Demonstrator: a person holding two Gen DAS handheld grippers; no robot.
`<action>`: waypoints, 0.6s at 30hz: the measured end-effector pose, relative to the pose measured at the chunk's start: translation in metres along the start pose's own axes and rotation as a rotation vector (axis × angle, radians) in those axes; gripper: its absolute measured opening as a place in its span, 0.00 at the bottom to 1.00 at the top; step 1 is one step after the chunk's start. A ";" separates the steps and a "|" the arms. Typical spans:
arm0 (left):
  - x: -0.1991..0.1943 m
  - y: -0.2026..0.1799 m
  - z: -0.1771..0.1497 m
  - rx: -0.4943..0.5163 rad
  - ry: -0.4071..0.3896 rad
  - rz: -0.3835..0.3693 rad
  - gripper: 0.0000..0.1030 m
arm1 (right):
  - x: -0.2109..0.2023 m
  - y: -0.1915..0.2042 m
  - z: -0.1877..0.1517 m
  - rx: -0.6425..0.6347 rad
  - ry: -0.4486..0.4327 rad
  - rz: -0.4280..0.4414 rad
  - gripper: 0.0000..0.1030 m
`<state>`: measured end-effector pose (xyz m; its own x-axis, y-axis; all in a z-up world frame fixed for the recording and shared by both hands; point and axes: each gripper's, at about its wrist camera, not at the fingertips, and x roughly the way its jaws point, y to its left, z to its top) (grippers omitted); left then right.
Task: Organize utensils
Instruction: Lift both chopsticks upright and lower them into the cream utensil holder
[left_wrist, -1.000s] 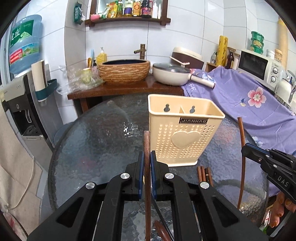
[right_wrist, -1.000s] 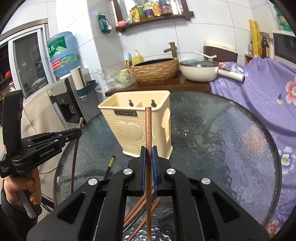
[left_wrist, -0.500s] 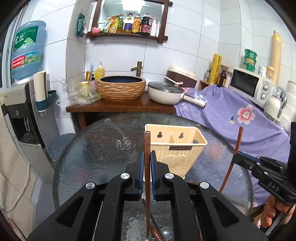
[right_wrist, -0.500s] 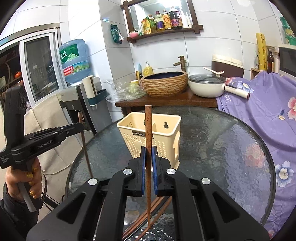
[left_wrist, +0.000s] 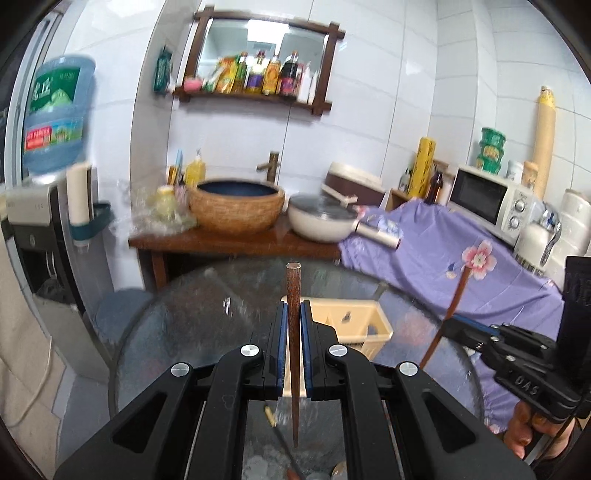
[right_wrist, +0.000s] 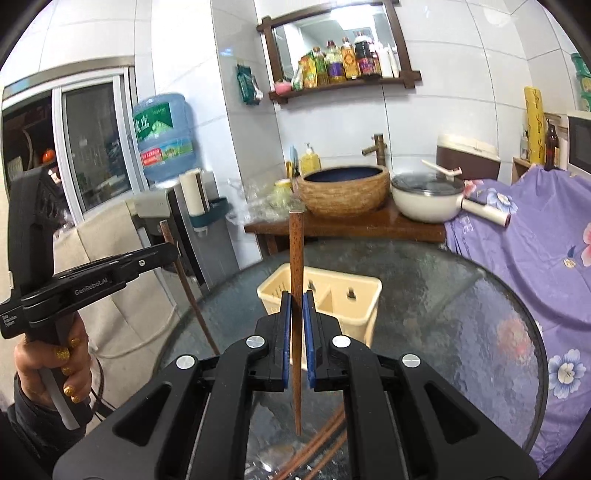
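Chopsticks are rising: left gripper (left_wrist: 291, 332) is pinching one chopstick (left_wrist: 293, 295), right gripper (right_wrist: 297, 325) another (right_wrist: 296, 258), both lifting clear of the table (right_wrist: 461, 295), nearing the holder (right_wrist: 354, 295) for dropping in.

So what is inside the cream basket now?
The cream basket shows two compartments, and the parts in view look empty. The right gripper and its chopstick cover the left compartment's near corner, so that spot cannot be checked.
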<state>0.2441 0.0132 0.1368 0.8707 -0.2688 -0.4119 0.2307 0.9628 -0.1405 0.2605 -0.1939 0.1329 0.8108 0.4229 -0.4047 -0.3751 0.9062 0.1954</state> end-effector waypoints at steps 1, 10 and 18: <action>-0.003 -0.003 0.006 0.005 -0.011 -0.003 0.07 | -0.002 0.001 0.007 -0.004 -0.017 -0.001 0.07; -0.025 -0.027 0.086 0.000 -0.186 -0.001 0.07 | -0.018 0.009 0.088 -0.035 -0.199 -0.050 0.07; 0.022 -0.029 0.096 -0.077 -0.199 0.053 0.07 | 0.018 0.006 0.098 -0.067 -0.231 -0.152 0.07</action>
<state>0.2983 -0.0181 0.2186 0.9512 -0.1998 -0.2353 0.1551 0.9684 -0.1953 0.3170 -0.1820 0.2146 0.9379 0.2766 -0.2094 -0.2643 0.9607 0.0854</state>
